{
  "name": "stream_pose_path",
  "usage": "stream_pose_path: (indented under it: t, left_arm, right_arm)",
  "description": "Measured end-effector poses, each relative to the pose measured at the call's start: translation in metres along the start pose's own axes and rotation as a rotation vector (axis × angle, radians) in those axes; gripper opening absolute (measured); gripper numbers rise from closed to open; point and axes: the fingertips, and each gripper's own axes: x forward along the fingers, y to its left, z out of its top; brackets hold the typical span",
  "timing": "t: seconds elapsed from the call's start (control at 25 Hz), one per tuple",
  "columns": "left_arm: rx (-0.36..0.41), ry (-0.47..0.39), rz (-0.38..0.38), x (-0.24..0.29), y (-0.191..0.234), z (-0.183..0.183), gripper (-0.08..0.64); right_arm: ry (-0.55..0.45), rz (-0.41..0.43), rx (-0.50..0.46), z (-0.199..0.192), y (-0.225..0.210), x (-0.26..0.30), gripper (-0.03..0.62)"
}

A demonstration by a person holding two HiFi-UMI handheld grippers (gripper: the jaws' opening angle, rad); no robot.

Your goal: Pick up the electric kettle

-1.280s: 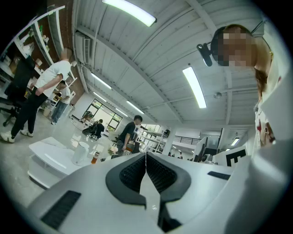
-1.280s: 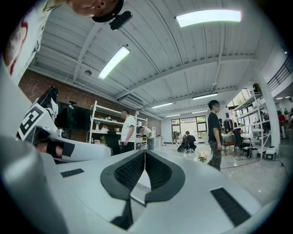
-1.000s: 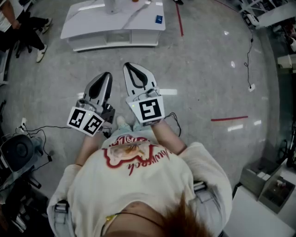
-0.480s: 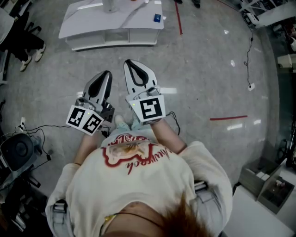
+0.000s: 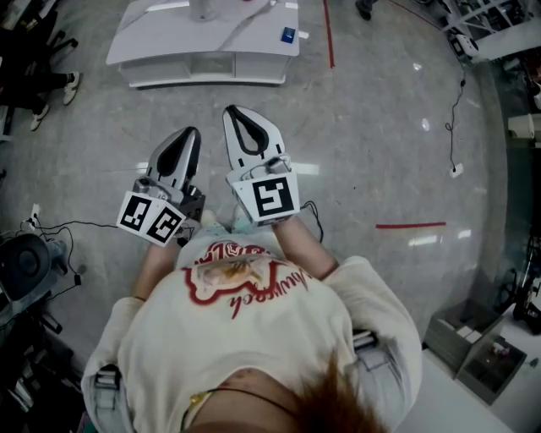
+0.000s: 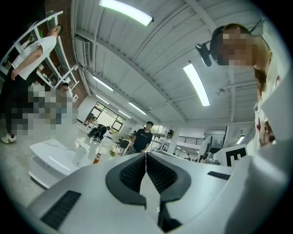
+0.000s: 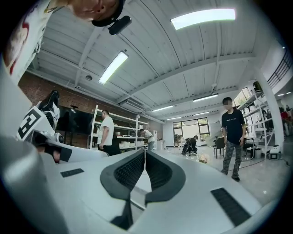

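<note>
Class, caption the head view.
Person holds left gripper and right gripper, both shut, empty, facing a white table.

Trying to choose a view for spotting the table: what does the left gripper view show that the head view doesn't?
Only the left gripper view: the ceiling lights and the far windows, since it looks level across the room. Only the head view: the red floor tape and the marker cube on the left tool. Both: the white table ahead and the left tool, jaws shut with nothing between them.
</note>
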Motion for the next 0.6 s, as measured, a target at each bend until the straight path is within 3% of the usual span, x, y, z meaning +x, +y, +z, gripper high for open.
stream_pose_path:
  t: [0.32, 0.6]
  left_arm:
    - [-0.007, -0.015, 0.047, 0.003, -0.004, -0.01, 0.014]
    - [0.0, -0.011, 0.028, 0.032, 0.02, -0.005, 0.012]
  right_arm:
    - [0.002, 0.021, 0.017, -0.008, -0.016, -0.002, 0.018]
    - [-0.007, -0.001, 0.006, -0.011, -0.036, 0.026, 0.018]
